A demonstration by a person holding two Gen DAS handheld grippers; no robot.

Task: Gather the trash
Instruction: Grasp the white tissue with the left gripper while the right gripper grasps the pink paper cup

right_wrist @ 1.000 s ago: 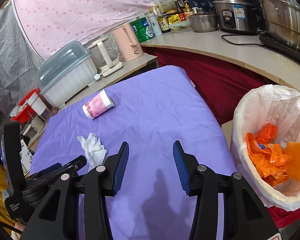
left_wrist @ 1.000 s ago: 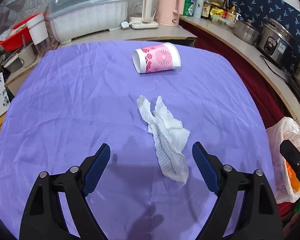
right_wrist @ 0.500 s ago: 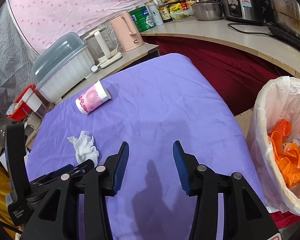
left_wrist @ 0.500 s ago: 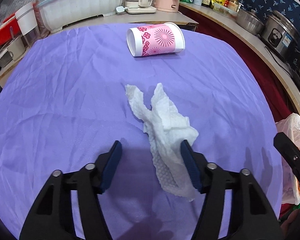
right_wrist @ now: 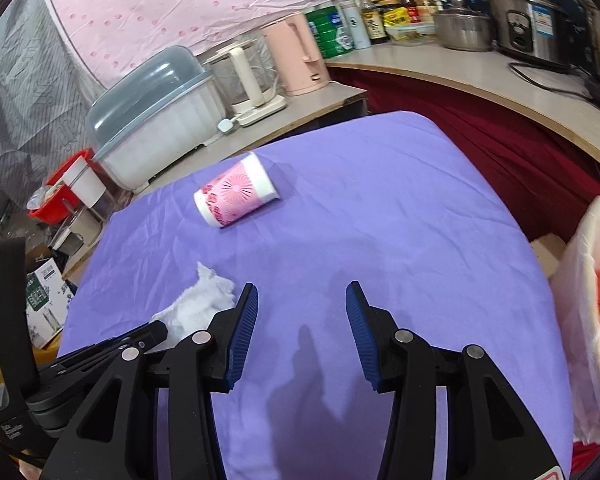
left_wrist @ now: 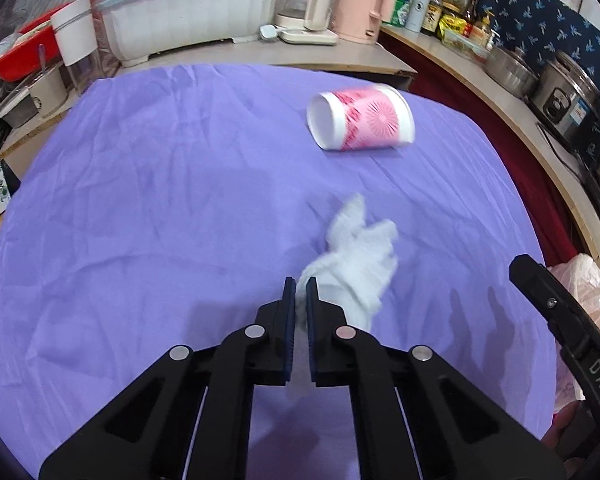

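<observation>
- We have the crumpled tissue [left_wrist: 356,256] pinched at its near end by our left gripper [left_wrist: 301,292], low on the purple cloth [left_wrist: 160,200]
- The paper cup [left_wrist: 360,122] lies at one o'clock
- Our right gripper [right_wrist: 302,312] hangs spread, empty
- Next, we judge: lift, carry to the bin bag [right_wrist: 580,320] at three o'clock

The crumpled white paper tissue [left_wrist: 356,256] lies on the purple cloth-covered table [left_wrist: 160,200], near its front edge. Taking the tissue as landmark: the pink-and-white paper cup [left_wrist: 362,122] lies on its side behind it and slightly right, well apart, on the same table. Behind the cup, past the table's far edge, stand a white lidded plastic dish box [left_wrist: 188,16] and a pale pink kettle [left_wrist: 358,4]. Right of the tissue, off the table's edge, sits the white-bagged trash bin [right_wrist: 584,312].
</observation>
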